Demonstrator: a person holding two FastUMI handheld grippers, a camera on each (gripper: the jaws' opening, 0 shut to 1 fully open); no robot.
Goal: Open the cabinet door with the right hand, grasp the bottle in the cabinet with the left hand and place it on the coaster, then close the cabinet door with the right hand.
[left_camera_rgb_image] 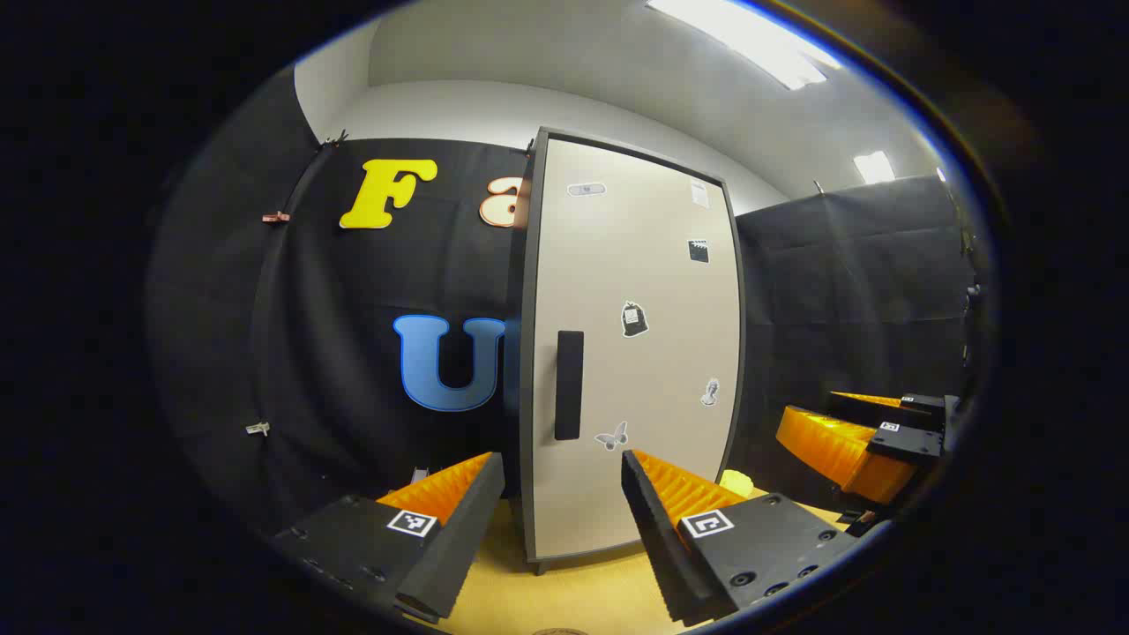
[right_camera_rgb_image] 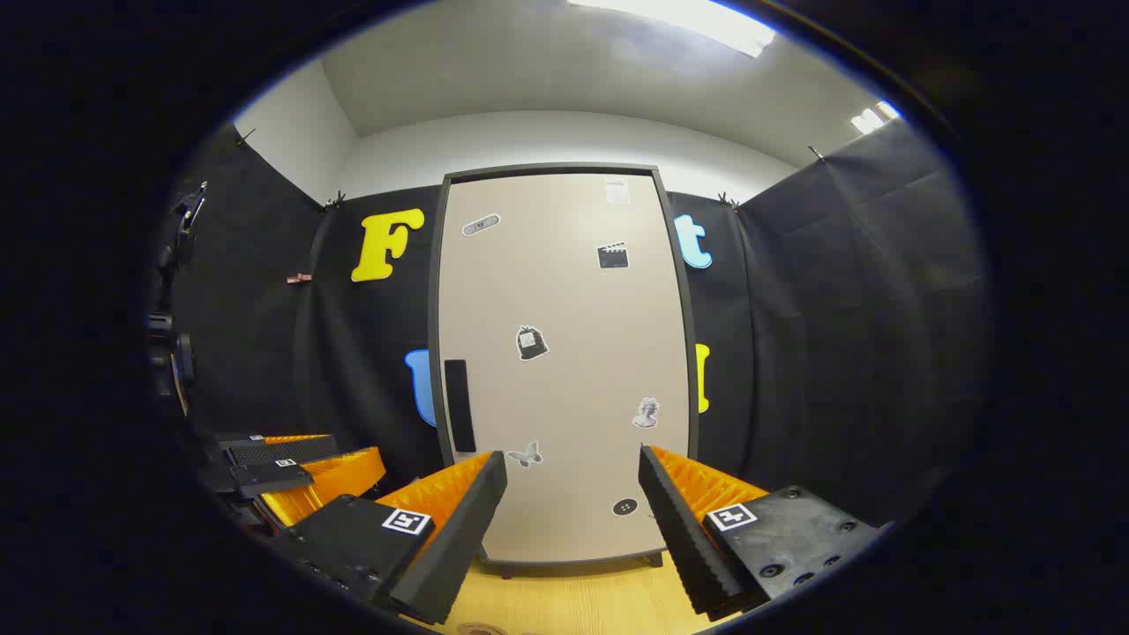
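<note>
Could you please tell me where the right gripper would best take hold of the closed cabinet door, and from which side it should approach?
Probably the dark vertical handle near the left edge of the cabinet door. It is a narrow upright bar, so the open right gripper should come straight from the front, one finger on each side of it. Since the handle sits left, the hinges are likely on the right.

I observed a light wooden tabletop (right_camera_rgb_image: 564,608) with visible grain running along the bottom of the right gripper view. Directly on it stood a tall cabinet (right_camera_rgb_image: 564,353), resting on short dark feet at its base, its pale door shut and facing me. In the left gripper view I noted a small yellow object (left_camera_rgb_image: 734,481) lying on the tabletop just beside the cabinet's lower right corner; I could not identify it. A round brownish edge (left_camera_rgb_image: 558,631) showed at the table's near side.
</note>
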